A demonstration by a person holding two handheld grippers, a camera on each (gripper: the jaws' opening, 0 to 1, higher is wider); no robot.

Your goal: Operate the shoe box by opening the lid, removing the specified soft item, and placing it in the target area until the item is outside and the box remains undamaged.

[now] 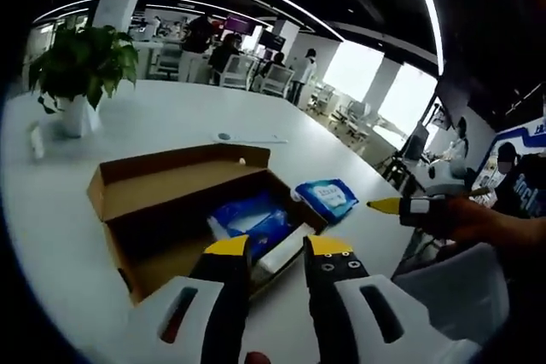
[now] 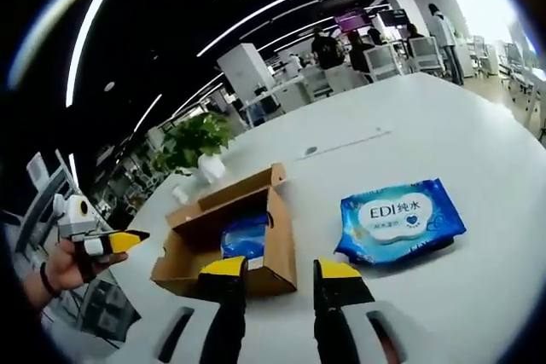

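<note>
The shoe box sits open on the white table, its lid folded back toward the upper left of the left gripper view, so the opening step looks done. One soft item, a blue wet-wipe pack, already lies flat on the table just beside the box, at the right middle of the right gripper view; in the left gripper view the same pack shows right of centre, past the box's far corner. A second blue pack is inside the box, toward its right end, with something white lying next to it at the near edge; I cannot tell what that is. In the right gripper view that inner pack peeks over the box's near wall. The left gripper hovers right over the box's near right corner with its yellow-tipped jaws spread apart and nothing between them. The right gripper hangs above the table between box and outside pack, its jaws likewise parted and empty. To my eye the work is in the removal stage, and if the inner pack is wanted too, the left gripper would need to dip into the box, pinch the soft wrapper without dragging the cardboard wall, and lift it clear. A potted plant stands at the upper left, well apart.
</note>
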